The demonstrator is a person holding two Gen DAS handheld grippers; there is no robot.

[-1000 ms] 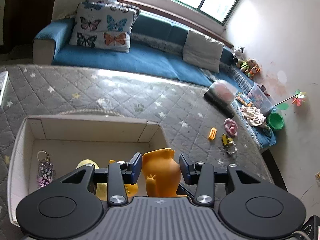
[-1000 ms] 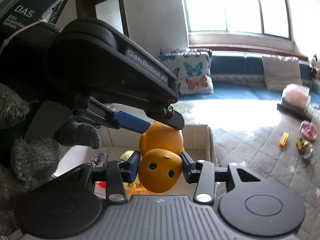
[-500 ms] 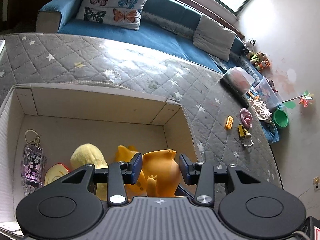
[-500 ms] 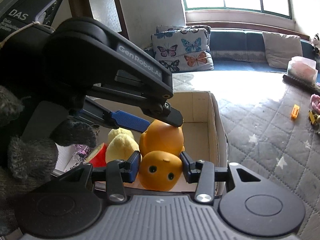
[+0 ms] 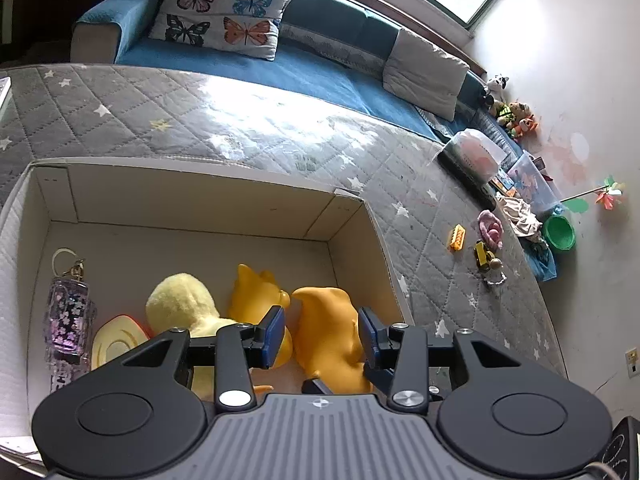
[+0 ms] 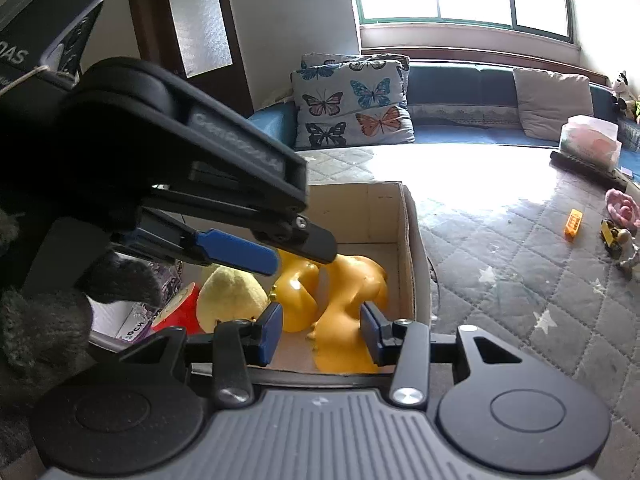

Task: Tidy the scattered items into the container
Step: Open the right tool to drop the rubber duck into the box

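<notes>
An orange rubber toy (image 5: pixel 326 328) hangs low inside the cardboard box (image 5: pixel 200 208), held at both ends. My left gripper (image 5: pixel 322 332) is shut on its body. In the right wrist view its blue-padded fingers (image 6: pixel 240 250) reach over the toy (image 6: pixel 356 280). My right gripper (image 6: pixel 322 332) is shut on the toy's near end, which leans on the right-hand pad. The toy's face is hidden. In the box lie a second orange duck (image 5: pixel 256 292), a yellow plush (image 5: pixel 180 300), a purple flowered bottle (image 5: pixel 68 320) and a red and yellow piece (image 5: pixel 116 340).
On the grey quilted mat (image 5: pixel 240 120) to the right lie an orange brick (image 5: pixel 457 238), a pink toy (image 5: pixel 491 228), a yellow truck (image 5: pixel 482 256) and a small figure (image 5: pixel 495 274). A green bowl (image 5: pixel 558 232) and bins stand by the wall. A gloved hand (image 6: pixel 40 312) holds the left gripper.
Both grippers have sunk into the box with the orange toy between them. The toy's face, earlier turned to the right wrist camera, no longer shows, and its body has shifted right.
</notes>
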